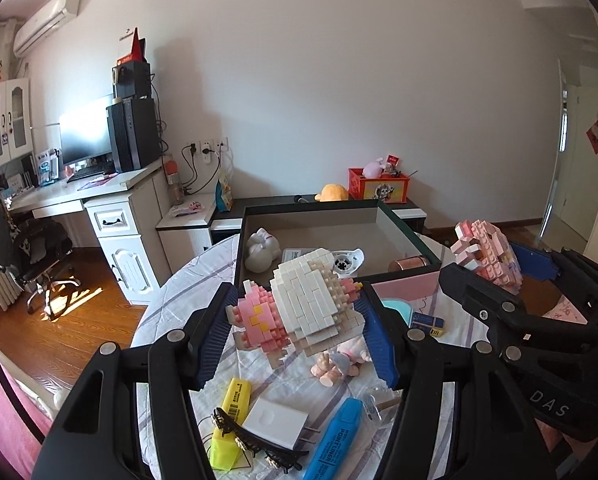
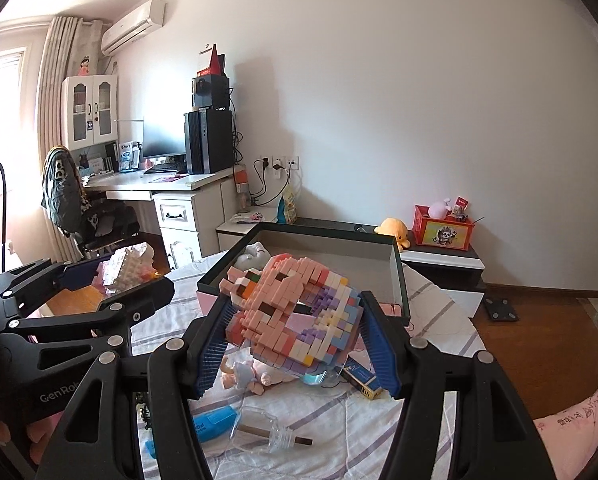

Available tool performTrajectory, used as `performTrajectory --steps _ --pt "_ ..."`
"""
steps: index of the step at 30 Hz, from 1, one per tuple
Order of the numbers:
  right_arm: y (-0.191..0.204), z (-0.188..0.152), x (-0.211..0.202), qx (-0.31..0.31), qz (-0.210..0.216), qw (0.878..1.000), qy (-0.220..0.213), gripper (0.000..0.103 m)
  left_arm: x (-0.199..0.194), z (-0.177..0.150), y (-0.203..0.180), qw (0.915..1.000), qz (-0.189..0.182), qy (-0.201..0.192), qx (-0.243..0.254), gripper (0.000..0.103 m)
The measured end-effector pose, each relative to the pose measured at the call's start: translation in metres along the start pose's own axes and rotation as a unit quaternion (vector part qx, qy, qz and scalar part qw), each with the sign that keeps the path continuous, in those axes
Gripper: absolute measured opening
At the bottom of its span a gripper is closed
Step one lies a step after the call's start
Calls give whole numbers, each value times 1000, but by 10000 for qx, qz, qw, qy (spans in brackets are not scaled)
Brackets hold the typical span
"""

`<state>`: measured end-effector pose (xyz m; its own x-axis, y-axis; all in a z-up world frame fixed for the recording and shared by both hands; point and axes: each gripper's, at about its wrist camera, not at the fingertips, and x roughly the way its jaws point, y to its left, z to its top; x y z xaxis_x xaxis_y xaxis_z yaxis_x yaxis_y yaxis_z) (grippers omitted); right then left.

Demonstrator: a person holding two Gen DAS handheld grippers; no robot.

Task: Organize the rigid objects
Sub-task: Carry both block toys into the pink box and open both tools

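Round worktop (image 1: 171, 296) under a striped cloth, with a dark open box (image 1: 403, 236) at its far side. Held up above the cloth near the box: white-haired pink brick figure (image 1: 303, 304) clamped in the left gripper (image 1: 299, 336) jaws; pink-and-purple brick figure (image 2: 295, 316) clamped in the right gripper (image 2: 295, 344) jaws. Scattered beneath: blue highlighter (image 1: 335, 440), yellow highlighter (image 1: 229, 420), white charger (image 1: 275, 422).

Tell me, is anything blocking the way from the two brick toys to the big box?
Nothing visible does. Each claw, left and right, holds a brick toy above the table, and the box is open on top.
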<state>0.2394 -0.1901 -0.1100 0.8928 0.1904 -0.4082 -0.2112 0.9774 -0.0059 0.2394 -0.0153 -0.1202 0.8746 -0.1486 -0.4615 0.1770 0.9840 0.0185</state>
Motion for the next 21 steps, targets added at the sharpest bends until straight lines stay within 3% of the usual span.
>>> performTrajectory --steps 6,11,21 --pt "-14 20 46 -154 -125 9997 160 63 57 28 -6 9996 45 135 257 62" --pt "-34 28 95 -172 -177 9987 450 63 125 49 -9 9981 -185 542 231 62" --pt "-55 7 174 -115 -51 9918 1273 63 215 33 -8 9902 18 1364 282 62"
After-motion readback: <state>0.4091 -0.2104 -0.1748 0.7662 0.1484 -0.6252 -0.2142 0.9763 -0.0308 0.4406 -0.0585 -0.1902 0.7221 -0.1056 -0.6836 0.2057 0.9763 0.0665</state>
